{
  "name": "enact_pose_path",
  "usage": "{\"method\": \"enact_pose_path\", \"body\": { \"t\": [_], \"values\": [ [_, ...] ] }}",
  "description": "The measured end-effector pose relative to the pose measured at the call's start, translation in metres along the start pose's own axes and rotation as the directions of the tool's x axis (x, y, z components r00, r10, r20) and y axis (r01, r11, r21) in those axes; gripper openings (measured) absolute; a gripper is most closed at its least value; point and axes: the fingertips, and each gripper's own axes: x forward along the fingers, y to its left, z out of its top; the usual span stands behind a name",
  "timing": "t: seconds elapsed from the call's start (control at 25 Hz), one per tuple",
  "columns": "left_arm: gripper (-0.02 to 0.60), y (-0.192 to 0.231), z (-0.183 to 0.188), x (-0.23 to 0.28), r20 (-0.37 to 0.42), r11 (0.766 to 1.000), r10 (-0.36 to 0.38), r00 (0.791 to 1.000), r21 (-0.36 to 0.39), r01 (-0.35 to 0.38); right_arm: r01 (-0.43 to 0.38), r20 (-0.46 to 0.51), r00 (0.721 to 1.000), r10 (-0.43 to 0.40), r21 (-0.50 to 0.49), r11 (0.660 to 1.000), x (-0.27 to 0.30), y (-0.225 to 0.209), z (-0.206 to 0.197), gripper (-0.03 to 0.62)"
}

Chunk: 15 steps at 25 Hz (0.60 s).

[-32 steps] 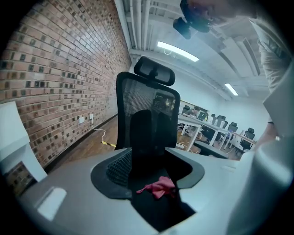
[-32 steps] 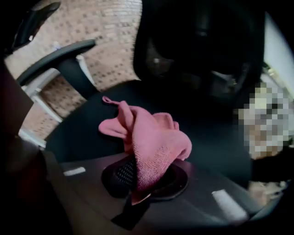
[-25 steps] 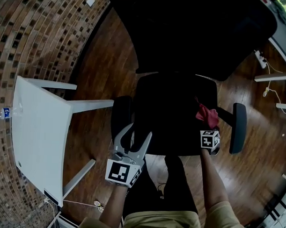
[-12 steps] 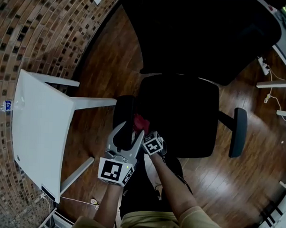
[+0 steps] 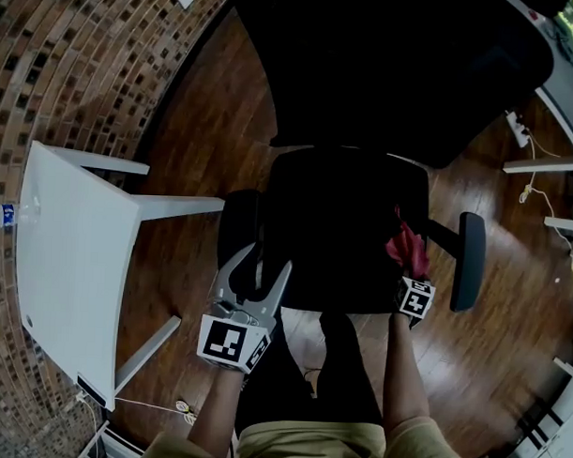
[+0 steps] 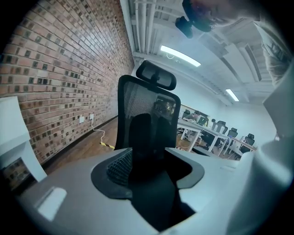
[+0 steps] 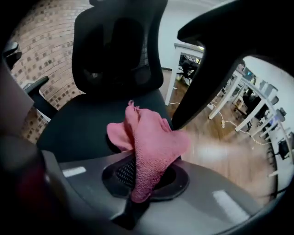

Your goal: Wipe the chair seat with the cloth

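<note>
Firstly, cloth (image 5: 405, 246): pink, knitted, bunched. It is clamped between the jaws of the right gripper (image 5: 410, 272) and stands up beyond them in loose folds. It sits at the right near edge of the seat (image 5: 343, 225); contact with the seat cannot be told. In the right gripper view the cloth (image 7: 149, 137) fills the gap between the jaws of the right gripper (image 7: 142, 183), with the seat (image 7: 87, 124) behind it.

Seat: black, squarish, part of an office chair. The chair back (image 5: 395, 68) is on the far side.

Armrests: right armrest (image 5: 468, 261) just right of the cloth; left armrest (image 5: 238, 233) along the seat's left side.

Left gripper (image 5: 264, 267): grey, jaws spread, gripping nothing. It hovers at the seat's near left corner, one jaw tip over the left armrest and the other over the seat edge. The left gripper view shows the left gripper (image 6: 151, 183) with its jaws apart and the chair back (image 6: 147, 114) beyond.

Floor (image 5: 206, 127): dark wood boards.

Table (image 5: 69, 272): white, left of the chair, well apart from it. A bottle (image 5: 4, 215) is at its left edge.

Wall (image 5: 76, 66): brick, far left.

Cables (image 5: 537, 185): on the floor, far right.
</note>
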Motion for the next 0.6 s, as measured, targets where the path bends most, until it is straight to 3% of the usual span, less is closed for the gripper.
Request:
{"method": "enact_pose_path", "body": {
  "t": [0.12, 0.2, 0.24, 0.28, 0.36, 0.4, 0.44, 0.48, 0.52, 0.6],
  "values": [
    [0.199, 0.000, 0.006, -0.002, 0.011, 1.000, 0.002, 1.000, 0.006, -0.002, -0.006, -0.027, 1.000, 0.007, 0.018, 1.000, -0.001, 0.020, -0.001, 0.019],
    [0.199, 0.003, 0.012, -0.006, 0.019, 1.000, 0.011, 1.000, 0.012, -0.011, -0.153, -0.007, 0.988, 0.154, 0.021, 0.988, -0.001, 0.083, 0.005, 0.019],
    [0.198, 0.006, 0.014, -0.008, 0.022, 1.000, 0.017, 1.000, 0.015, -0.017, -0.276, 0.007, 0.961, 0.276, -0.005, 0.961, -0.004, 0.132, 0.008, 0.019],
    [0.196, 0.009, 0.015, -0.010, 0.023, 1.000, 0.024, 0.999, 0.017, -0.024, -0.415, 0.009, 0.909, 0.416, -0.039, 0.909, -0.011, 0.188, 0.010, 0.020],
    [0.196, 0.013, 0.015, -0.015, 0.023, 0.999, 0.036, 0.999, 0.020, -0.037, -0.668, -0.015, 0.742, 0.670, -0.093, 0.738, -0.037, 0.303, 0.008, 0.018],
    [0.196, 0.015, 0.015, -0.017, 0.023, 0.999, 0.041, 0.999, 0.021, -0.041, -0.752, -0.040, 0.657, 0.753, -0.113, 0.649, -0.051, 0.352, 0.004, 0.019],
    [0.196, 0.017, 0.015, -0.019, 0.023, 0.999, 0.046, 0.999, 0.022, -0.046, -0.802, -0.077, 0.594, 0.801, -0.134, 0.582, -0.061, 0.390, -0.003, 0.019],
    [0.196, 0.019, 0.014, -0.020, 0.020, 0.998, 0.050, 0.999, 0.022, -0.050, -0.824, -0.121, 0.564, 0.817, -0.155, 0.545, -0.065, 0.415, -0.012, 0.018],
    [0.196, 0.020, 0.013, -0.021, 0.015, 0.998, 0.054, 0.998, 0.022, -0.054, -0.825, -0.161, 0.562, 0.811, -0.176, 0.537, -0.063, 0.429, -0.022, 0.019],
    [0.196, 0.020, 0.008, -0.021, 0.002, 0.998, 0.054, 0.999, 0.019, -0.054, -0.801, -0.194, 0.595, 0.780, -0.214, 0.559, -0.051, 0.426, -0.034, 0.018]
  ]
}}
